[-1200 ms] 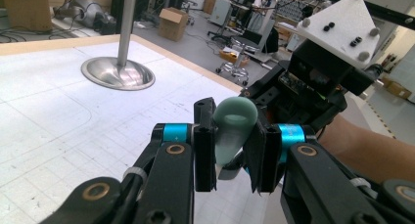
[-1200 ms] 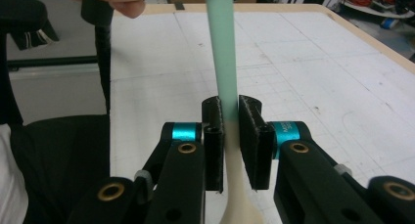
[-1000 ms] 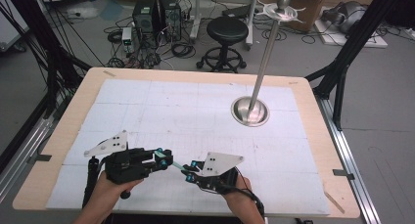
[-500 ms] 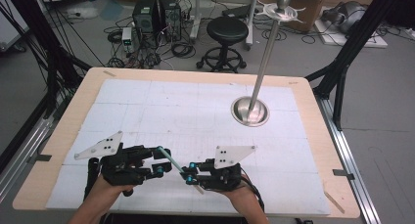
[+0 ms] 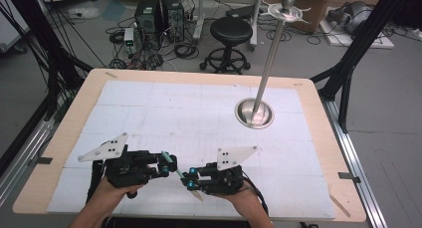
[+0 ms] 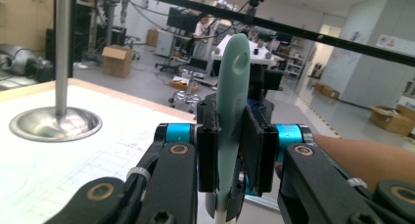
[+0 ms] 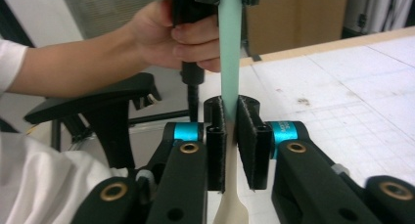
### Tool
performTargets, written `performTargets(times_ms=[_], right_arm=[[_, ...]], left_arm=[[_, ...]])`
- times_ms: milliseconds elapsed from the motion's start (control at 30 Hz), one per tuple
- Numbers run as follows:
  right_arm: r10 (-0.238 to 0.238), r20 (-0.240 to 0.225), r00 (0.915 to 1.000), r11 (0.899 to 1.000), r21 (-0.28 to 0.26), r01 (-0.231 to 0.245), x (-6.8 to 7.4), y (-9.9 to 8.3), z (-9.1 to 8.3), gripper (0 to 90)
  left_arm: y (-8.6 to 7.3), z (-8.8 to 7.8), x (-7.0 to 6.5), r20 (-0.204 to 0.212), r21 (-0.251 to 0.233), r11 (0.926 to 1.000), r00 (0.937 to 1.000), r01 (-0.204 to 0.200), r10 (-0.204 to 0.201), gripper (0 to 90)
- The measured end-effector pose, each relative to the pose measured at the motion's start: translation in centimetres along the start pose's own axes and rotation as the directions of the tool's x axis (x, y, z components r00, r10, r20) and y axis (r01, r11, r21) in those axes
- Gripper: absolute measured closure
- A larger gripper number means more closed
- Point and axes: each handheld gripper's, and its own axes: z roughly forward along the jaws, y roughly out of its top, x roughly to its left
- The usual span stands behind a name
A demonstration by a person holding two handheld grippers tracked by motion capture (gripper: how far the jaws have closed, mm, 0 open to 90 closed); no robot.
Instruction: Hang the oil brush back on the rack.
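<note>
Handover of a slim pale-green plastic spatula with a cream handle (image 5: 175, 168) is under way above the worktop's near edge (image 5: 199, 213): the left gripper (image 6: 230, 150), jaws just closing, pinches its green end, while the right gripper (image 7: 230, 136), jaws just easing apart, pinches the handle. Next, I judge, one gripper must release cleanly.

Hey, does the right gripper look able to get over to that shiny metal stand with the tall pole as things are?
Probably yes: bare white mat lies between the right gripper and the metal stand, but both grippers clasp the pale green spatula, so the left gripper must release first.
</note>
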Motion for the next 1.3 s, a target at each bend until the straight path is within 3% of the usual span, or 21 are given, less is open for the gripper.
performTargets(times_ms=[100,267,433,600,733,833,1000,1100,1300], right_arm=[[0.007,0.054,0.9985,1.000,-0.012,-0.006,0.0,0.1,-0.2,67.3],[-0.016,0.132,0.9912,1.000,-0.003,0.017,0.4,0.3,-0.1,67.4],[-0.061,0.209,0.9760,0.997,0.058,0.050,0.8,0.8,1.0,70.7],[-0.069,0.221,0.9727,0.996,0.063,0.056,0.9,1.0,1.3,83.3],[-0.047,0.213,0.9760,0.998,0.053,0.036,0.7,1.0,1.1,84.1],[-0.038,0.207,0.9776,0.998,0.047,0.029,0.6,1.0,0.9,84.2],[-0.013,0.220,0.9754,1.000,0.006,0.012,0.3,1.2,-0.1,84.2],[-0.002,0.244,0.9699,1.000,-0.020,0.007,-0.1,1.4,-1.1,84.2],[0.019,0.302,0.9532,0.998,-0.055,-0.002,-1.2,2.3,-3.0,84.2]], left_arm=[[0.0,0.1,0.0,-0.047,0.015,0.9999,0.9989,0.007,-0.006,78.3],[0.1,0.2,0.0,-0.117,0.026,0.9995,0.9930,0.017,-0.014,78.7],[0.3,0.5,-0.2,-0.146,0.036,0.9993,0.9893,-0.001,0.006,78.8],[0.6,0.7,-0.5,-0.154,0.033,0.9994,0.9880,-0.009,0.014,78.8],[0.7,0.7,-0.2,-0.146,0.021,0.9998,0.9893,0.007,-0.003,77.8],[0.8,0.5,0.0,-0.139,0.008,0.9996,0.9899,0.028,-0.027,59.7],[0.6,-0.8,0.5,-0.143,-0.042,0.9990,0.9895,0.014,-0.020,45.5],[0.3,-1.7,0.8,-0.163,-0.038,0.9993,0.9866,0.000,-0.006,39.6],[-1.0,-3.4,1.5,-0.247,-0.017,0.9998,0.9691,-0.006,0.001,24.2]])
